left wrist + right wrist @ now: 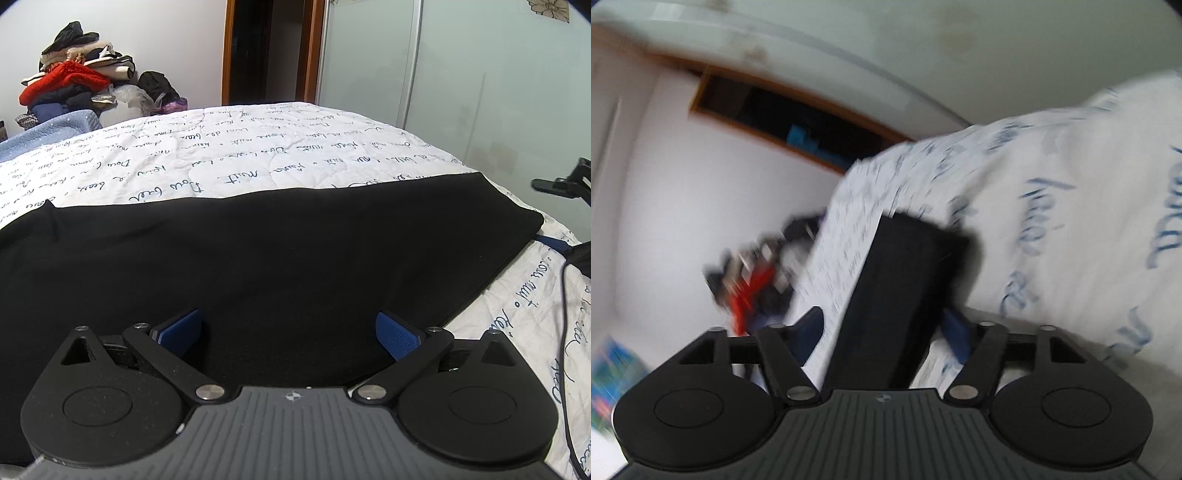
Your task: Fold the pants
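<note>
Black pants [280,251] lie flat across a white quilt [258,147] with blue script. My left gripper [289,334] is open just above the near part of the pants, its blue pads [397,338] wide apart and empty. In the tilted, blurred right wrist view the pants [897,291] run as a long black strip between the fingers of my right gripper [882,332]. Its blue pads [956,336] stand apart on either side of the strip. My right gripper also shows at the right edge of the left wrist view [565,181], beyond the pants' far right end.
A pile of clothes [74,81] with a red item stands at the back left by the wall. A dark doorway [266,51] and a pale wardrobe door [480,66] are behind the bed. A black cable [565,332] runs over the quilt at the right.
</note>
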